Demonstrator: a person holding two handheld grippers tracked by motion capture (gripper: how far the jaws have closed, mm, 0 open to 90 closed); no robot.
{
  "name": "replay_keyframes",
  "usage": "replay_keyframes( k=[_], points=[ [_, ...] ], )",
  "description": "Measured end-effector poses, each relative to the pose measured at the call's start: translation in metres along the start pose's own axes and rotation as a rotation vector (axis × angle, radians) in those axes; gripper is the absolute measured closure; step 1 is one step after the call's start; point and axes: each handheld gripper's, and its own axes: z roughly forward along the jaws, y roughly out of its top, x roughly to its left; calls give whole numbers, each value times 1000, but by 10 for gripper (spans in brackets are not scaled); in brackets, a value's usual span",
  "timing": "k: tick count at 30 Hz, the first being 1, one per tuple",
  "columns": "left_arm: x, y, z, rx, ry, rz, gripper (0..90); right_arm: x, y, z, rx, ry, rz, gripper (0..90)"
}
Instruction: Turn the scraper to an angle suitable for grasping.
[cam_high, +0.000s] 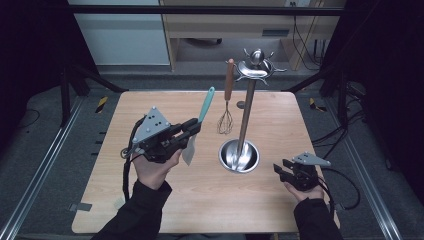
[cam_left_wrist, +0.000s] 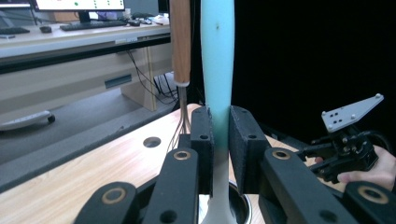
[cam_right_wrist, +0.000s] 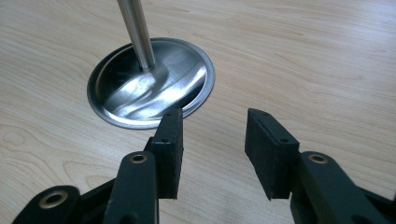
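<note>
The table (cam_high: 150, 210) is pale wood, square, with a small round hole (cam_high: 241, 105) near its far edge. On it, right of centre, stands the rack (cam_high: 246, 117): a steel pole rising from a round dish base (cam_high: 239, 156) to a crown of hooks (cam_high: 256, 70) at the top. In the right gripper view the base (cam_right_wrist: 140, 88) lies just ahead of the jaws, shiny and bare, with the pole (cam_right_wrist: 135, 32) rising from its middle.

A whisk (cam_high: 227, 97) with a brown wooden handle hangs from a hook on the rack's left side, its wire head low, close above the table. In the left gripper view its handle (cam_left_wrist: 180, 42) shows just behind and left of the spatula.

The left gripper (cam_high: 192, 129) is held up over the table's left half, left of the rack and apart from it. Its jaws are clamped on the spatula (cam_high: 200, 120): teal handle slanting up and away towards the whisk, white blade hanging down below the jaws, clear of the table. In the left gripper view the pads (cam_left_wrist: 203, 140) press on both sides of the spatula (cam_left_wrist: 217, 60) where teal fades to white.

The right gripper (cam_high: 281, 170) rests low at the table's right, near the base, pointing at it. Its jaws stand apart with nothing between the pads (cam_right_wrist: 170, 149)
</note>
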Motion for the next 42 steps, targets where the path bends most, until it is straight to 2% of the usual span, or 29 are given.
replay_keyframes(
  k=[20, 42],
  points=[
    [-11, 20, 22, 2, -23, 36, 802, 1, 0, 0, -1, 3, 3, 572],
    [-11, 23, 38, 37, -25, 38, 804, 1, 1, 0, -3, 4, 1, 573]
  ],
)
